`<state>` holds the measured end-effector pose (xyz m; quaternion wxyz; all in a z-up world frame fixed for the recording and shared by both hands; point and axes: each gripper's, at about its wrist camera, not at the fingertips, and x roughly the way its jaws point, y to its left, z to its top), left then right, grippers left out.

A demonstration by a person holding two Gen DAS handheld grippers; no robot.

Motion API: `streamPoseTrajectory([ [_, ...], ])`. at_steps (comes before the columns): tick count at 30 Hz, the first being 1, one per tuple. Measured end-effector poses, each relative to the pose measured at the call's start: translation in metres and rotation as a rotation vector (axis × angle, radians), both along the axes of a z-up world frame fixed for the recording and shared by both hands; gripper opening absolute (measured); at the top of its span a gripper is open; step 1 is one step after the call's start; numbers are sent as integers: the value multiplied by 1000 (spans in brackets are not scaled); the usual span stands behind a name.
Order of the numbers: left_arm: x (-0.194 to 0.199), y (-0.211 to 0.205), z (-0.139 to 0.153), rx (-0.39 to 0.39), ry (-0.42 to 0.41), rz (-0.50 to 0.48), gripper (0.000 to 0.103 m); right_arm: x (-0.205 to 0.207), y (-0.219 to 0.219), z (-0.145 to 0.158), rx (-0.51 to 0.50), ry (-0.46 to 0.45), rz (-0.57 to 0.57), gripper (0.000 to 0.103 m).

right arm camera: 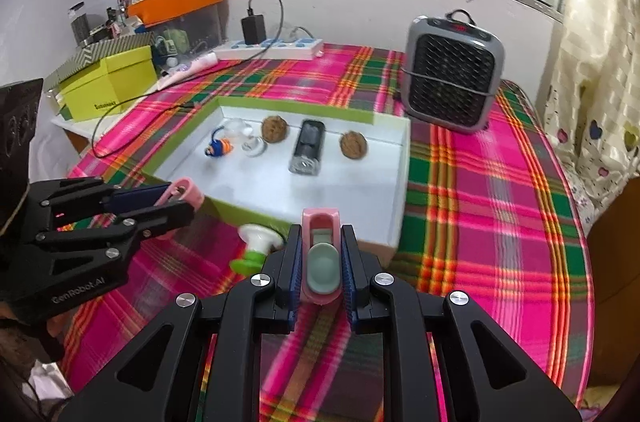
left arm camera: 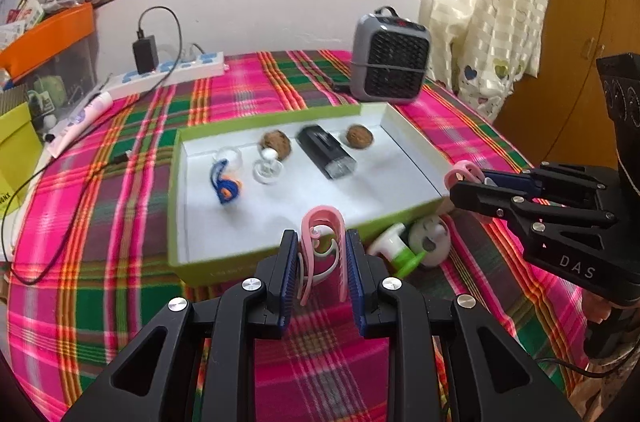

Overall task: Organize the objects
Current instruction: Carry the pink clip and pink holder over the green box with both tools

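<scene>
Blue-padded fingers (left arm camera: 290, 262) of the left gripper (left arm camera: 322, 258) are closed on a pink hook (left arm camera: 323, 242), held upright just short of the near wall of the green tray (left arm camera: 176, 206). In the right wrist view the right gripper (right arm camera: 321, 258) is likewise clamped on a pink clip (right arm camera: 321, 262) with a grey-green pad, long axis pointing toward the tray. Both pieces are gripped by their flat sides, presumably so that neither twists during carry.

Each gripper is seen by the other camera: the right one near the tray's right near corner, the left one at its left near edge. Both are poised outside the tray, not yet over its floor.

Inside the tray, toward the far wall, a rough row is seen: a blue-orange toy (left arm camera: 225, 182), a clear suction hook (left arm camera: 267, 169), two walnuts (left arm camera: 276, 142) (left arm camera: 359, 136) and a black device (left arm camera: 326, 151). The near half of the floor is bare, likely kept for incoming pieces.

On the plaid cloth (left arm camera: 120, 222), against the tray's near wall between the grippers, a white-green plunger piece (left arm camera: 394, 246) and a white round item (left arm camera: 430, 238) lie unsorted; what the latter is cannot be told.

Judgement: task part done; both held pieces appear destined for the tray, two loose ones remaining.
</scene>
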<state>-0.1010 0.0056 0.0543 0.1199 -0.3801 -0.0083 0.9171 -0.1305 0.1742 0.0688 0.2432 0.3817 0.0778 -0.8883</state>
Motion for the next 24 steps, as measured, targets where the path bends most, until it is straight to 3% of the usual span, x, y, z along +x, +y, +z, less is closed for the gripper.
streamPoseTrajectory([
  [24,-25,-31,-3,2,-15,71,22,-44,-61,3,-5,-35,95,18],
])
